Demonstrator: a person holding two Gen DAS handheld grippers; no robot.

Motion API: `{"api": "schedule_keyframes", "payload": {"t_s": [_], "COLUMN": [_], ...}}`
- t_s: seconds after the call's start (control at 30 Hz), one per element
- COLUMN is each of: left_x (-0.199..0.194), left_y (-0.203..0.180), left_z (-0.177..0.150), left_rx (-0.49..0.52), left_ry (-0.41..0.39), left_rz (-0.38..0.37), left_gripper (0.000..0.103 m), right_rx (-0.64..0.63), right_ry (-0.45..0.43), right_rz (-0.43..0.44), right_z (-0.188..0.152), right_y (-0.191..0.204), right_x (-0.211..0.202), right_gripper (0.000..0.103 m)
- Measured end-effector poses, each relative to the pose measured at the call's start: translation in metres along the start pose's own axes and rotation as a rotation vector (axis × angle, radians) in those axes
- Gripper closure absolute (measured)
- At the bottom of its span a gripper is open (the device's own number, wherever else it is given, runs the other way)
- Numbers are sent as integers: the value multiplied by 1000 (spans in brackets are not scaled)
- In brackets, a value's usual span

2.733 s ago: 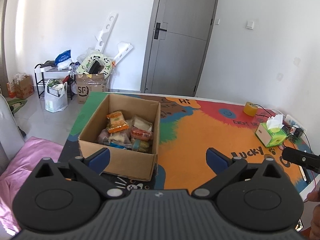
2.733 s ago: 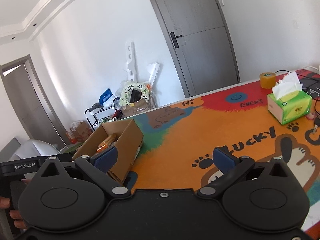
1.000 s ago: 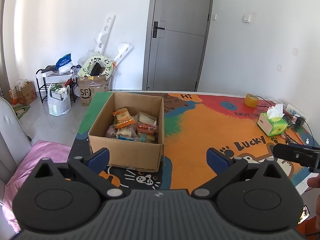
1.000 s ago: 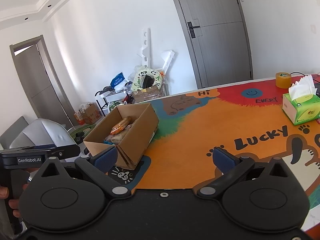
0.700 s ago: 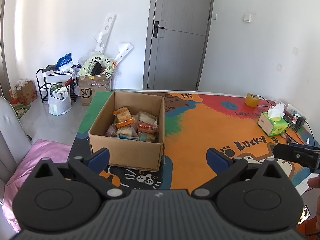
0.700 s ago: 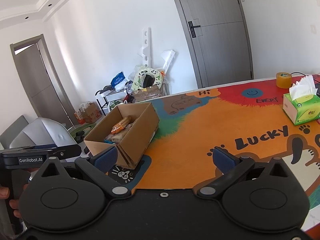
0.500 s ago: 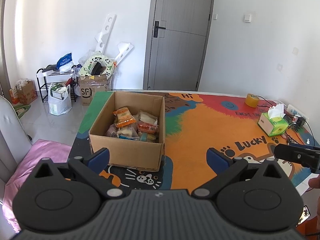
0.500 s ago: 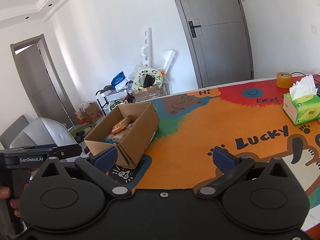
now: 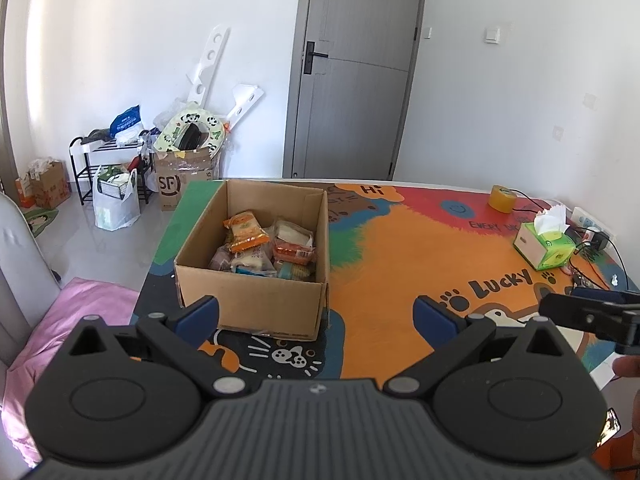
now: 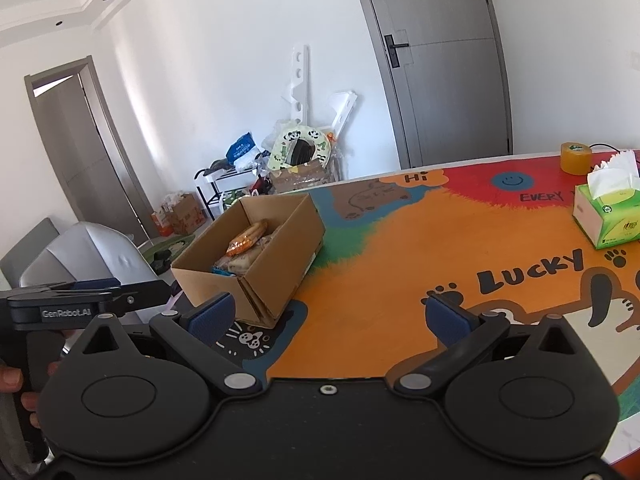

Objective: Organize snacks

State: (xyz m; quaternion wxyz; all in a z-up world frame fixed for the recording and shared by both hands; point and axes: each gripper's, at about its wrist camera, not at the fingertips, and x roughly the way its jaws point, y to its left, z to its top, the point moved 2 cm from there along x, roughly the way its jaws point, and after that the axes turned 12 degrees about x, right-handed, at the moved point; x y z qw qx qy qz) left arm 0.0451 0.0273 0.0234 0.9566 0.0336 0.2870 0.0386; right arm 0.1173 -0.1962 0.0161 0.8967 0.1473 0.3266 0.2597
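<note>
Box: a plain corrugated cardboard box (image 9: 256,304) with square corners and its top open sat on the left part of the table, on the dark and green patch of the mat.
Snacks: a pile of crinkly plastic snack packets (image 9: 266,250) was inside the box, all the way down below the rim. One orange wrapper (image 9: 244,232) lay on top, the rest were pale or reddish. Couldn't read any labels.
Mat: the table mat (image 9: 400,248) looked smooth and glossy, a cartoon print in orange, red and green with paw prints and "LUCKY" in fat black letters.
Tissue box: a green and white tissue box (image 9: 546,246) with a white tissue fluffed out of the top stood near the far right edge, well apart from the cardboard box.
Tape: a roll of yellowish-brown tape (image 9: 502,199) sat flat behind the tissue box, near the table's far side.
Left gripper: the left gripper (image 9: 316,314) was black matte plastic with blue pads, fingers spread wide and holding nothing. It hung level in front of the box's near wall, not touching it.
Right gripper: the right gripper (image 10: 328,316) was the same build, also spread wide and empty, hovering over the orange part of the mat with the box off to its left.
Hand: fingertips of a hand (image 10: 24,396) were wrapped around the left gripper's handle at the edge of the right wrist view.
</note>
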Motion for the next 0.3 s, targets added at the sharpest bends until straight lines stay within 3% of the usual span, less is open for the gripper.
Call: {"api": "schedule_keyframes", "payload": {"t_s": [0.3], "left_x": [3], "left_y": [3], "left_z": [-2], "left_rx": [-1], "left_ry": [12], "left_rz": [-4], "left_gripper": [1], "right_rx": [-7], "right_ry": [10], "right_rz": [-8], "right_z": [-3], "right_y": [2], "right_x": [2], "right_gripper": [0]}}
